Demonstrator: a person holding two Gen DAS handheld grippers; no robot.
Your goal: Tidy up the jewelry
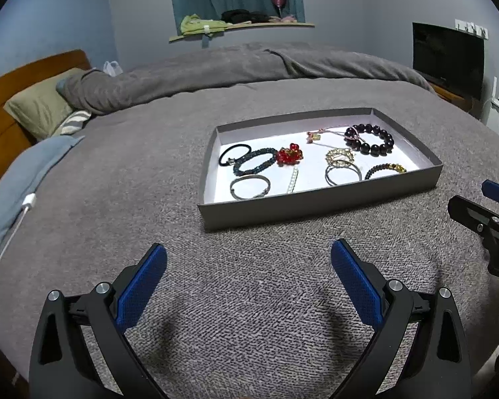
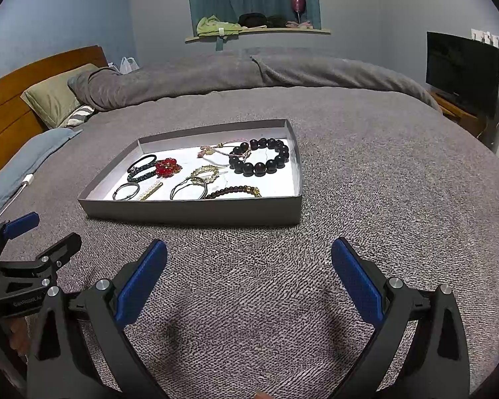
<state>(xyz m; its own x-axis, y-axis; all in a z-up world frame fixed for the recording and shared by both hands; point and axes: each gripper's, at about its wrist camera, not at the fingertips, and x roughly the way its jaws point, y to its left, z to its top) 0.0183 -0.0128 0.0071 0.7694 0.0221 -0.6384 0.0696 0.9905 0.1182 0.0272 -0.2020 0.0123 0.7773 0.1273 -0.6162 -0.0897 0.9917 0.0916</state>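
My left gripper (image 1: pixel 249 266) and right gripper (image 2: pixel 249 262), both spread and empty, hover over the blanket (image 1: pixel 249 299). The tray (image 1: pixel 316 204) of jewelry lies ahead: right of the left gripper, left of the right, long axis crosswise.

A grey blanket (image 1: pixel 249 299) covers the bed, a dark television (image 1: pixel 447 58) standing beyond.

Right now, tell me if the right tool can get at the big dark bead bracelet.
Probably yes: the right tool is open, the bracelet lies uncovered in the open tray, only bare blanket between.
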